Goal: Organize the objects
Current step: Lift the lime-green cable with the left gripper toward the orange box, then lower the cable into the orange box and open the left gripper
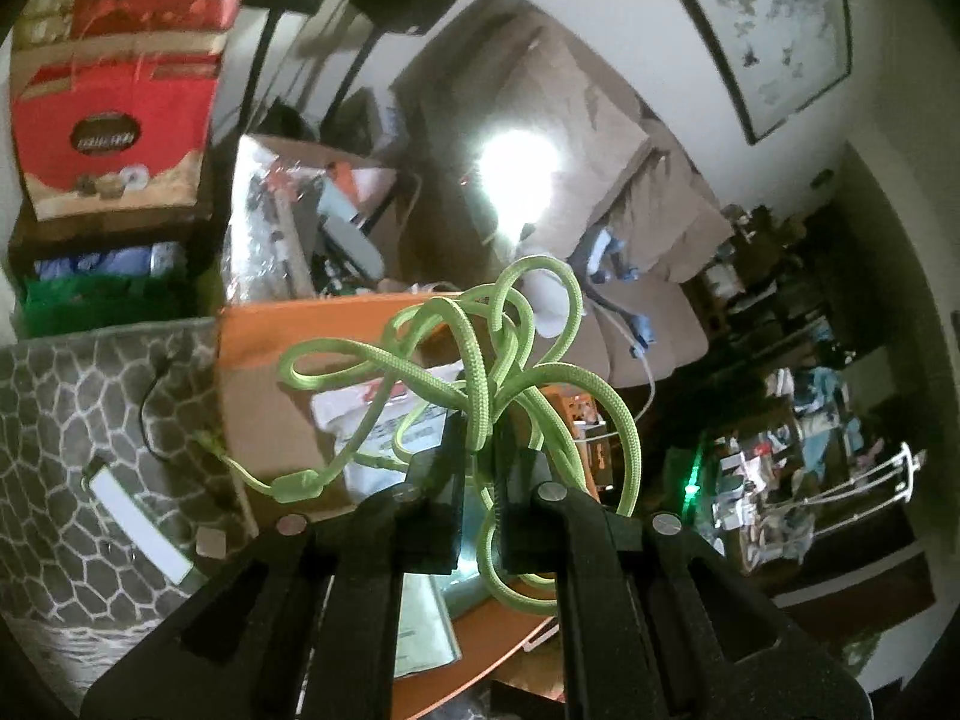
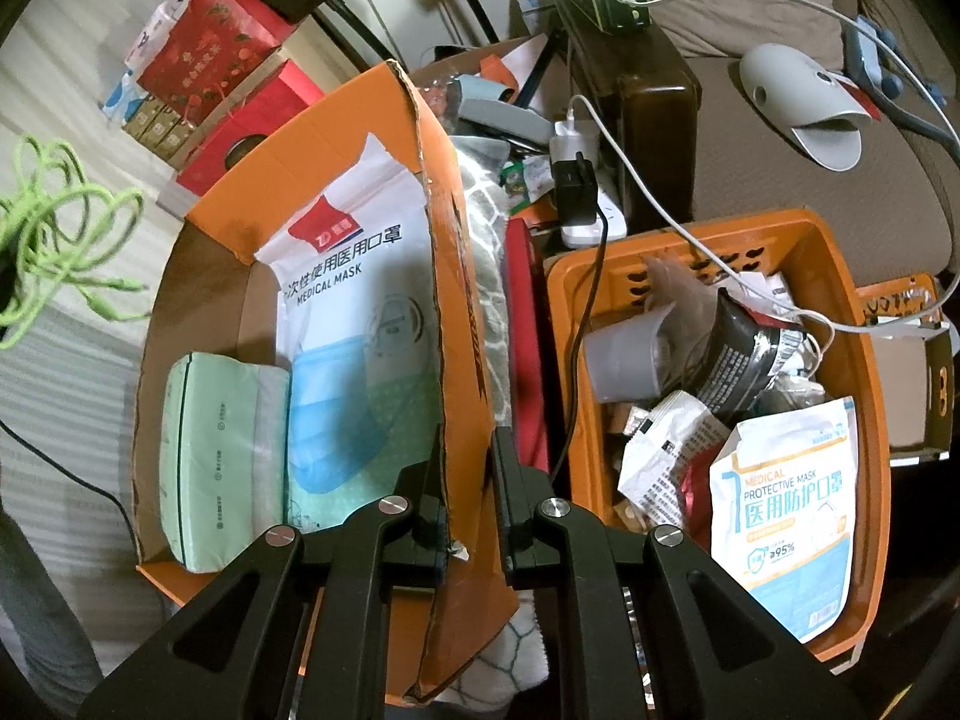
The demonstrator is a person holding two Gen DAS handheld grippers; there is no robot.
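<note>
The pale floor (image 2: 66, 360) carries an orange cardboard box (image 2: 462, 300) and an orange basket (image 2: 852, 360).

a large framed pale painting (image 1: 774, 30) hangs on the white wall above a beige fabric sofa (image 1: 600, 138); stacked red printed gift boxes (image 1: 114, 126) stand at the left.

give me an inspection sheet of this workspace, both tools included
surface: grey patterned mat
job's things: tangled green cable; orange cardboard box holding a medical mask pack and a green tissue pack
clutter: orange plastic basket full of packets and a grey cup
grippers: left tool shut on the green cable; right tool shut on the box wall
cables: white charger lead, black lead
surroundings: sofa, red cartons
</note>
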